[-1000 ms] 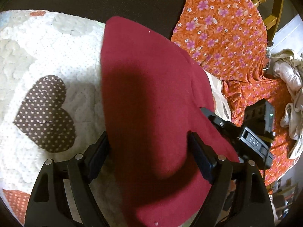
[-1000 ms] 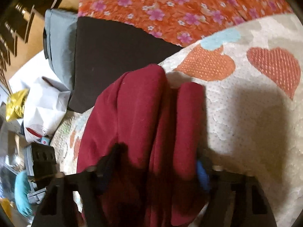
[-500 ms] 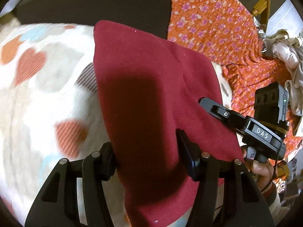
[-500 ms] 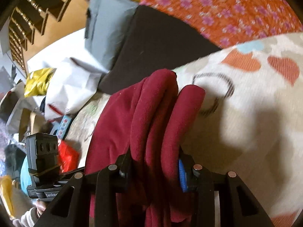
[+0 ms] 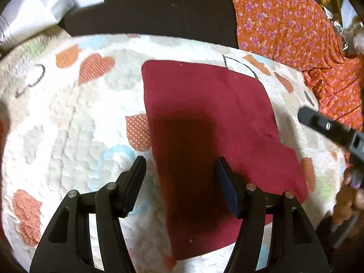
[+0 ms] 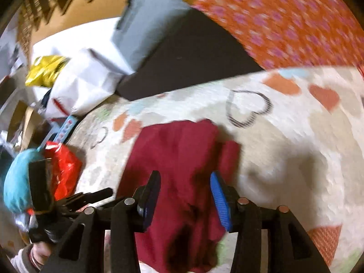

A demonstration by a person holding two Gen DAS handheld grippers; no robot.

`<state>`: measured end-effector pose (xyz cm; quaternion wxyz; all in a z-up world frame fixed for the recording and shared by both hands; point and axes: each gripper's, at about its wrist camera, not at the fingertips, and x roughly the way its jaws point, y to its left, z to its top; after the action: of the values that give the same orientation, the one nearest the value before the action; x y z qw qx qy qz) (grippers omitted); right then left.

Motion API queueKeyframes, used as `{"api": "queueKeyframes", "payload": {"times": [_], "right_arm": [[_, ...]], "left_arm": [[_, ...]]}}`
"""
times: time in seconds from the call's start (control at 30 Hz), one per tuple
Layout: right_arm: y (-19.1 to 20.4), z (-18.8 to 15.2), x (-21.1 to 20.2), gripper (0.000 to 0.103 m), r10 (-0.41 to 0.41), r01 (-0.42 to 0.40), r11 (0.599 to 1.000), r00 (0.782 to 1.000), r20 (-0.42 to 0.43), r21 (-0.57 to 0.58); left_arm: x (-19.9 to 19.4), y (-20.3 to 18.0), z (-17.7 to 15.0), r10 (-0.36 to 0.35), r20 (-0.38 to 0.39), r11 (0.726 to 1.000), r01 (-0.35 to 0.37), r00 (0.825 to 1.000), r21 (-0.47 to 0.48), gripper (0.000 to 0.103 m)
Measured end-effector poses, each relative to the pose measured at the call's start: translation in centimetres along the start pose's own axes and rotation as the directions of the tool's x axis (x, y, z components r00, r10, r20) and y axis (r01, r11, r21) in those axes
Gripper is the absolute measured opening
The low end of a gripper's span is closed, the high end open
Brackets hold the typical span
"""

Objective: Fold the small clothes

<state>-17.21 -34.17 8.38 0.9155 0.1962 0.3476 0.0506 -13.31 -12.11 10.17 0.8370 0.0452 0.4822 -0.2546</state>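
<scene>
L tongs (image 5: 179, 170) angled steeply down over the heart-print quilt (image 5: 68, 118), jaws apart w/ nothing pinched; they've just opened a bit more. Dark red garment (image 5: 211, 122) lies flat on the quilt, its left edge running between the jaws below, pads not pressing on it. R tongs (image 6: 185, 186) tilt down less steeply, also apart and just widened slightly; garment sits bunched under and between them, not clamped. Person's hand (image 6: 42, 253) visible at lower left of R view. Orange floral fabric (image 5: 295, 22) lies beyond the quilt.
</scene>
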Motion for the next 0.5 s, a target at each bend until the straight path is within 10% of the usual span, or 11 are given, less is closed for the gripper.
{"api": "queueKeyframes", "payload": {"times": [0.5], "right_arm": [[-0.8,-0.2,7.3,0.021,-0.132,0.13,0.991,0.988,-0.085,-0.024]], "left_arm": [[1.8,-1.2,0.2,0.042,0.033,0.996,-0.044,0.999,0.078,0.063]]}}
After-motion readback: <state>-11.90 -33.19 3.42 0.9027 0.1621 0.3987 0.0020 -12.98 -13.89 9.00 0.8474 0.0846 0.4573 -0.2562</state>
